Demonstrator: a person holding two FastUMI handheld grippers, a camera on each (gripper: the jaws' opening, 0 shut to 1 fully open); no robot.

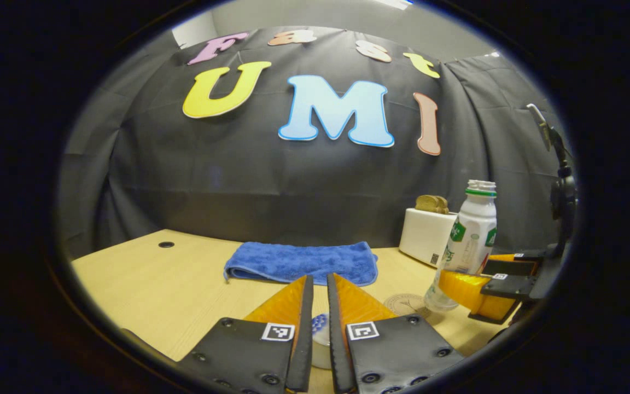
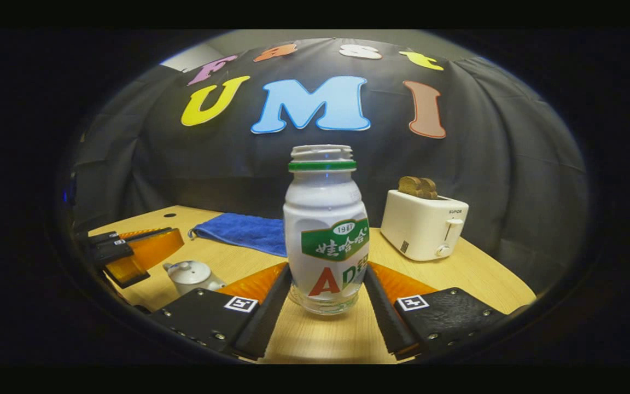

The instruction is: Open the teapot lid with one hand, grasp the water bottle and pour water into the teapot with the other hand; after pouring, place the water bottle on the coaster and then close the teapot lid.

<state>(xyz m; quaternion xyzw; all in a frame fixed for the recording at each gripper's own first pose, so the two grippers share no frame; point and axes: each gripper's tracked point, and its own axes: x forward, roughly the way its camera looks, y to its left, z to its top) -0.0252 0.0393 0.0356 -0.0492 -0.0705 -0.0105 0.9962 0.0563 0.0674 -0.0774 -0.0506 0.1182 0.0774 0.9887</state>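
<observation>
A capless white water bottle (image 2: 326, 230) with a green neck ring stands upright between the fingers of my right gripper (image 2: 326, 273), which is shut on its lower half. In the left gripper view the water bottle (image 1: 471, 230) leans slightly, its base beside a round printed coaster (image 1: 405, 303). The small white teapot (image 2: 192, 276) sits on the table with its lid on. My left gripper (image 1: 320, 279) hovers over the teapot (image 1: 320, 339), jaws almost together with nothing between them. The left gripper (image 2: 175, 235) also appears up and left of the teapot.
A folded blue towel (image 1: 301, 262) lies mid-table toward the back. A white toaster (image 2: 421, 224) with bread slices stands at the back right. A black stand (image 1: 561, 197) rises at the far right. The wooden table (image 1: 145, 284) has a small cable hole.
</observation>
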